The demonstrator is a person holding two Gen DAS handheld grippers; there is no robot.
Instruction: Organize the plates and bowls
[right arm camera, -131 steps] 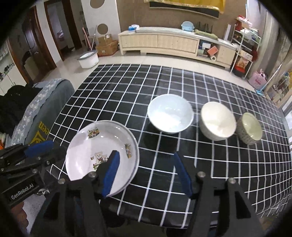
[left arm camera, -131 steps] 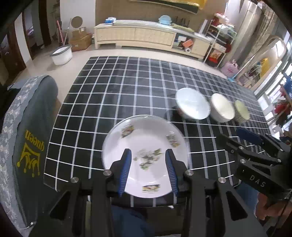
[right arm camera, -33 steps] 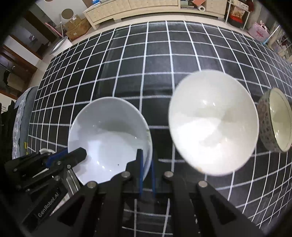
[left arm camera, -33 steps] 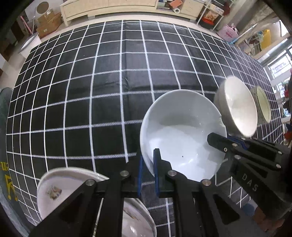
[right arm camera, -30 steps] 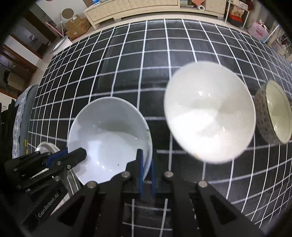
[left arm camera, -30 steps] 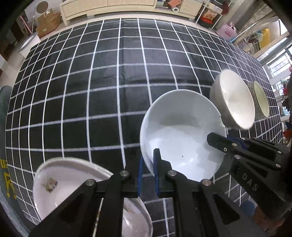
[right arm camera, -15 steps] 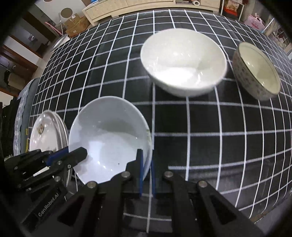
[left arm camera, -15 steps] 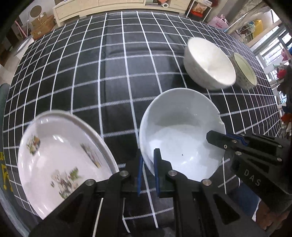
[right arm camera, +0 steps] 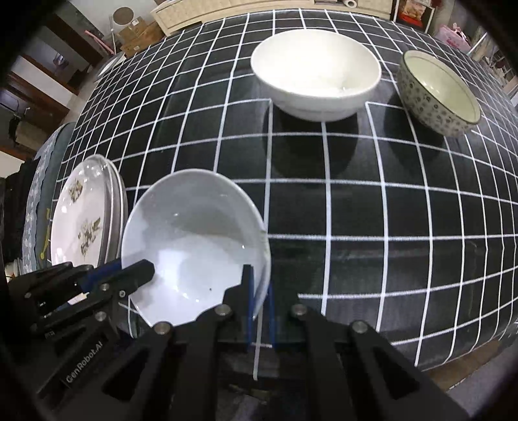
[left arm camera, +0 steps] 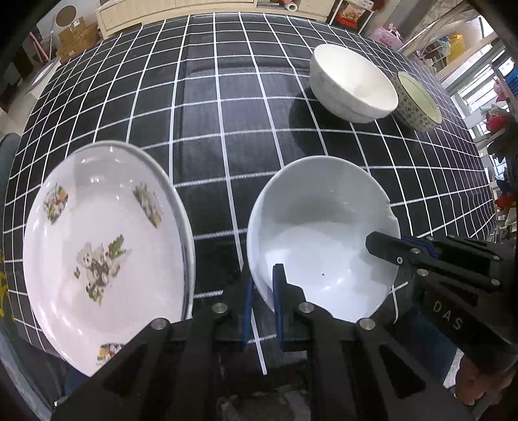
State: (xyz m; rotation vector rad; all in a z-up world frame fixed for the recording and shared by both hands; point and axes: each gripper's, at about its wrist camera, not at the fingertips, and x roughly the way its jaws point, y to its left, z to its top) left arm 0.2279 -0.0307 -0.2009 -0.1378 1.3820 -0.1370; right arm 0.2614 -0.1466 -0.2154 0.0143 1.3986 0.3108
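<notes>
A plain white bowl (left arm camera: 323, 233) (right arm camera: 194, 246) hangs above the near part of the black checked table (left arm camera: 226, 107), held by both grippers. My left gripper (left arm camera: 263, 307) is shut on its left rim, and my right gripper (right arm camera: 259, 301) is shut on its right rim. The right gripper (left arm camera: 385, 247) also shows in the left wrist view, and the left gripper (right arm camera: 142, 270) in the right wrist view. Left of the bowl sit stacked white plates with a bear print (left arm camera: 97, 246) (right arm camera: 81, 226). Further back stand a bigger white bowl (left arm camera: 351, 82) (right arm camera: 314, 68) and a small patterned bowl (left arm camera: 417, 100) (right arm camera: 440, 94).
The table's near edge (right arm camera: 421, 353) runs just under the grippers. A grey cushioned chair (right arm camera: 39, 181) stands left of the plates. A low cabinet (left arm camera: 181, 6), boxes and shelves line the far side of the room. A hand (left arm camera: 469, 385) grips the right tool.
Both grippers have carried the white bowl back toward the near edge and leftward, next to the plates. The two far bowls now lie further off, and the plates show more fully.
</notes>
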